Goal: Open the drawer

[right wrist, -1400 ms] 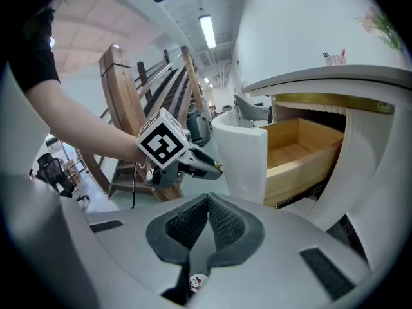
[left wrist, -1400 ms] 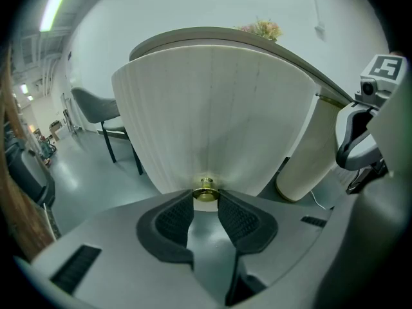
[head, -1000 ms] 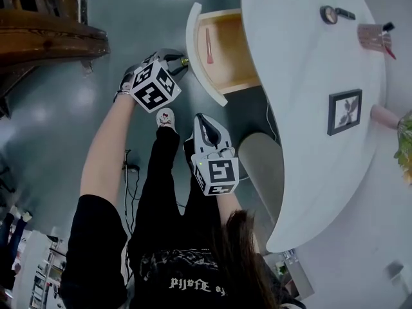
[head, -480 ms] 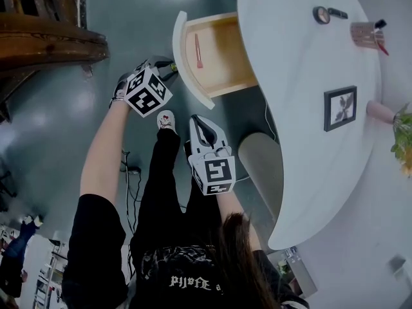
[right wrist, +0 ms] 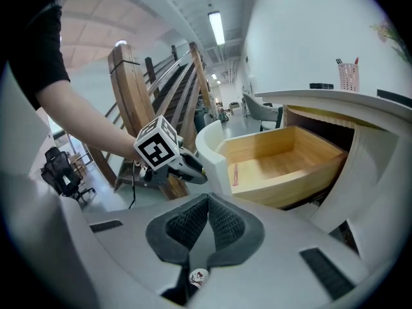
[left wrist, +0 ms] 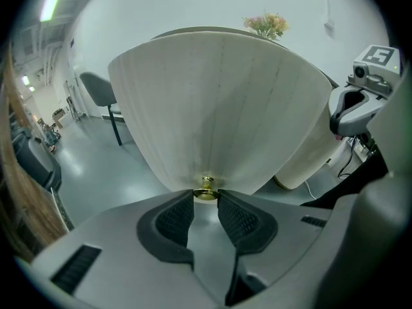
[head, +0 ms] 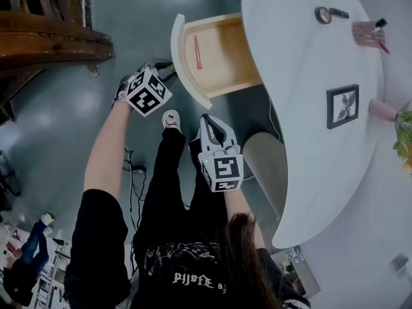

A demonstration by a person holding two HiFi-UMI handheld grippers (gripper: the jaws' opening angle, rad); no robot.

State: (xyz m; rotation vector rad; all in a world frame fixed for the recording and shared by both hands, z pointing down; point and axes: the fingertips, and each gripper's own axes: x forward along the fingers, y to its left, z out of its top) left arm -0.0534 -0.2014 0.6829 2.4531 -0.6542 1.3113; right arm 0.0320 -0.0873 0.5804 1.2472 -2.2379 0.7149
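The drawer [head: 219,53] stands pulled out from under the white table [head: 302,108], its wooden inside showing a thin red item [head: 197,51]. My left gripper [head: 170,66] is shut on the small brass knob [left wrist: 206,188] at the middle of the curved white drawer front [left wrist: 219,108]. Both pads touch the knob's sides. My right gripper [head: 207,122] hangs lower, beside the person's legs, shut with nothing in it. In the right gripper view the drawer [right wrist: 283,159] lies ahead of that gripper [right wrist: 207,201], and the left gripper [right wrist: 170,159] is at its front.
The tabletop carries a round compact [head: 324,15], a pink pen cup [head: 368,34], a framed picture [head: 342,110] and a plant [head: 405,140]. The table's pedestal [head: 264,166] stands by the right gripper. Wooden stairs [head: 45,37] rise at the left over grey floor.
The drawer has slid further out from the table, with the left gripper moving along with its knob. The right gripper has stayed about where it was.
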